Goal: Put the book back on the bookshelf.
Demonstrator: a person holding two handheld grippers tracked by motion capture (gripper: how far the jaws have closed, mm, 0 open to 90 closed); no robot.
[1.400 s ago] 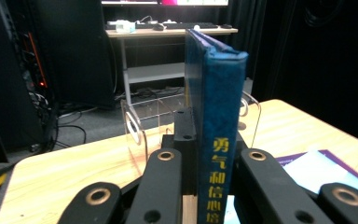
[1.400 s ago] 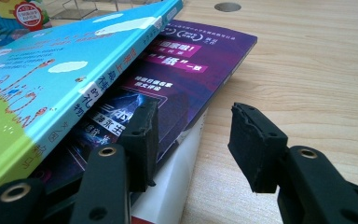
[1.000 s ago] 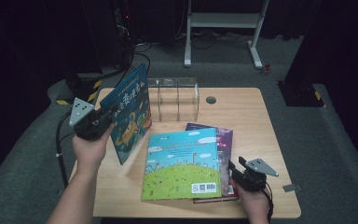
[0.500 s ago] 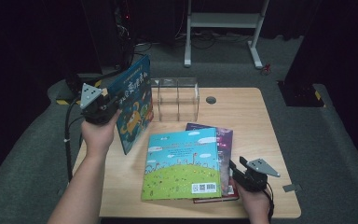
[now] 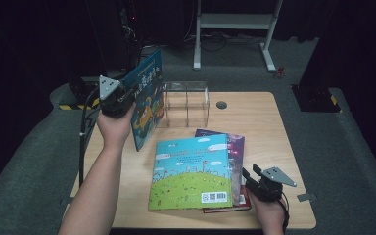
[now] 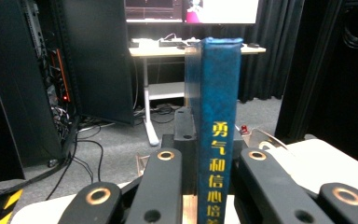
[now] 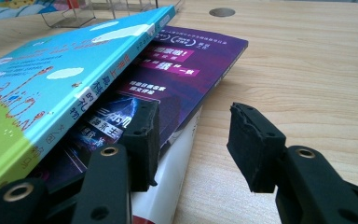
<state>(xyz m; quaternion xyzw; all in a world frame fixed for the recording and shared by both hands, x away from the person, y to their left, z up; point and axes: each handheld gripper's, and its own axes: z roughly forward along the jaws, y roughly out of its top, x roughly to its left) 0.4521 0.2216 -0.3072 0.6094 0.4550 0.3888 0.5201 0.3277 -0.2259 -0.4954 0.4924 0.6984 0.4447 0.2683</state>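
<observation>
A pale wooden table with a round cable hole (image 5: 254,117) carries everything, set on grey carpet. On its near half lies a stack of books: on top a large flat picture book with a sky-blue and grass-green cover (image 5: 192,171), beneath it a purple paperback (image 5: 235,142) that juts out to the right and far side, and at the bottom a red-and-white book (image 5: 225,208) whose edge peeps out at the near side. In the right gripper view the purple paperback (image 7: 186,65) rests touching the table, with the picture book (image 7: 51,84) overlapping it.

Above the table's far left corner a dark blue hardcover book with gold lettering on its spine (image 5: 146,100) is held upright and off the surface, just beside a clear acrylic divider rack (image 5: 186,100). The left gripper (image 5: 127,95) clamps this book by its spine; in the left gripper view the spine (image 6: 218,130) stands between both jaws, pressed on either side.

The right gripper (image 5: 252,176) sits low at the right edge of the stack, its jaws moderately apart and gripping nothing, one jaw against the paperback's edge.
</observation>
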